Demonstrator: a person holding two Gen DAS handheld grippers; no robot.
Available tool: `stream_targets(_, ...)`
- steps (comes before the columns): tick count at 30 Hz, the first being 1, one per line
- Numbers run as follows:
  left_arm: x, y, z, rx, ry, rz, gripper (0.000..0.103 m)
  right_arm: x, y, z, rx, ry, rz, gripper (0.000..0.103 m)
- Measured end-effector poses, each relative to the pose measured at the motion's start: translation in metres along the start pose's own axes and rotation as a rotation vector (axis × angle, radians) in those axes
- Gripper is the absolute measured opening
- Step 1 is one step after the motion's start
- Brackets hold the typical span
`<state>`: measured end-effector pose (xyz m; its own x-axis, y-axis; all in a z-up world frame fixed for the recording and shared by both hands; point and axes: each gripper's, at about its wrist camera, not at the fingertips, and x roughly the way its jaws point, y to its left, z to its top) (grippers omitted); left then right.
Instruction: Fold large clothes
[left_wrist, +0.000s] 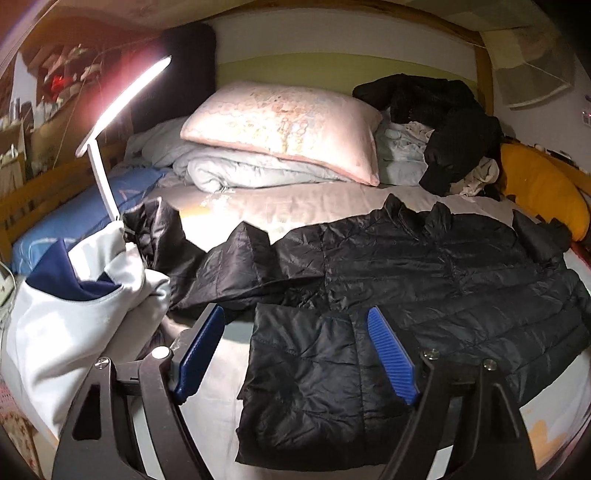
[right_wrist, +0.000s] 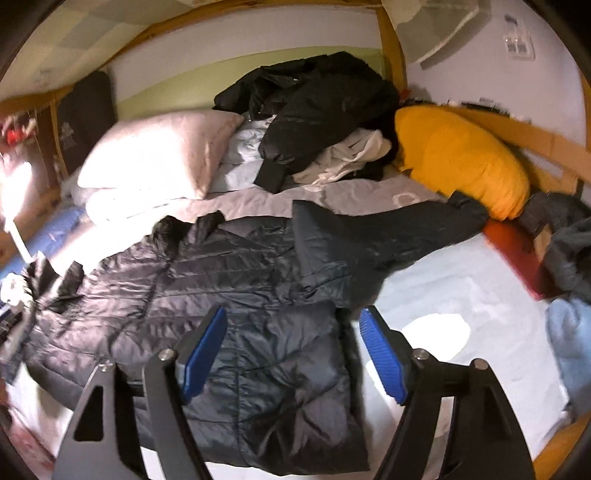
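We find the jacket spread flat on the bed, below the pillow. Both the left gripper and right gripper hover wide and empty. We judge each should pinch a hem corner squarely before folding.

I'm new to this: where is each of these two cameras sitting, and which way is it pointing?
Left wrist view: sits on the left tool, looking forward between its open blue fingers across the bed at the black quilted jacket, the pink pillow and a lit desk lamp; only the tool shows.
Right wrist view: sits on the right tool, facing the same way over the jacket's other side, toward an orange cushion; only its open fingers show.
Both share the jacket, the pillow and the heap of dark clothes at the head of the bed.
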<state>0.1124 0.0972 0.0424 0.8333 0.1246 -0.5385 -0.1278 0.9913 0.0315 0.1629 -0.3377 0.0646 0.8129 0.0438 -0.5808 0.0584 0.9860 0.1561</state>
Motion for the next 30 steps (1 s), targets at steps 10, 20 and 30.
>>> stream_targets(10, -0.032, -0.047, 0.076, 0.100, -0.173, 0.009, 0.103, -0.037, -0.005, 0.055, 0.066, -0.087, -0.072, 0.072)
stream_targets(20, 0.030, -0.040, 0.061, 0.087, -0.111, -0.029, 0.103, 0.024, -0.041, 0.092, 0.201, -0.030, 0.056, 0.072)
stream_targets(30, 0.077, -0.020, 0.041, -0.006, 0.044, -0.071, 0.103, 0.144, -0.128, 0.063, 0.467, 0.200, 0.083, 0.072)
